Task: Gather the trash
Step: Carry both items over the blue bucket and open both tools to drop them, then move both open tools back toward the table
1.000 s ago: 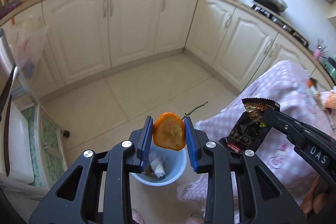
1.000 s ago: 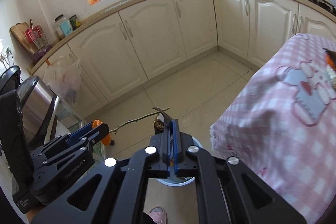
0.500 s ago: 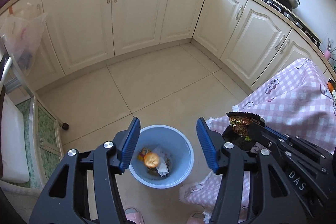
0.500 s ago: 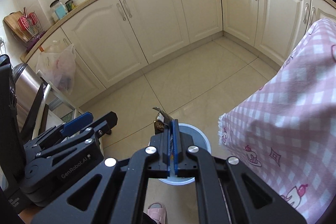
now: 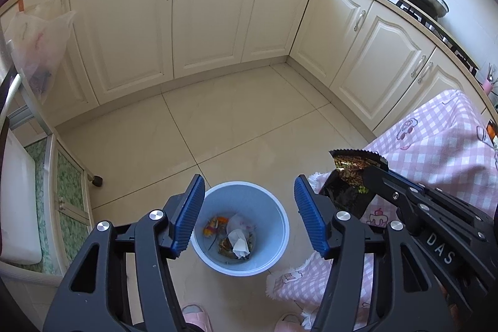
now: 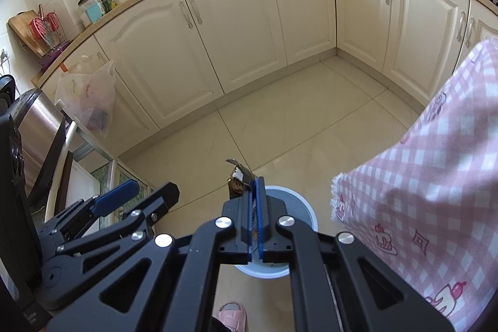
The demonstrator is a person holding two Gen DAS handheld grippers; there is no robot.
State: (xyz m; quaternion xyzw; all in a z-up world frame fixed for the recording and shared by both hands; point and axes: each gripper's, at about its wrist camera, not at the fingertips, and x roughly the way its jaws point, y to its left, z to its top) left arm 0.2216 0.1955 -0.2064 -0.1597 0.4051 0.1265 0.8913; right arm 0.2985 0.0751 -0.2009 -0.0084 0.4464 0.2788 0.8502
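A light blue trash bin (image 5: 274,207) stands on the tiled floor below both grippers; it holds orange peel (image 5: 214,223) and white tissue (image 5: 239,243). My left gripper (image 5: 249,215) is open and empty, right above the bin. My right gripper (image 6: 256,192) is shut on a dark snack wrapper (image 6: 238,181), held over the bin's rim (image 6: 306,212). In the left wrist view the wrapper (image 5: 351,173) hangs to the right of the bin, in front of the pink tablecloth.
A table with a pink checked cloth (image 5: 435,139) stands right of the bin. Cream cabinets (image 5: 211,14) line the back and right walls. A plastic bag (image 5: 37,36) hangs at left, above a low shelf unit (image 5: 62,192). Pink slippers (image 6: 232,311) show at the bottom.
My left gripper opened and dropped the orange peel and twig into the bin. Both grippers tilted down toward the bin; the right one still holds the wrapper.
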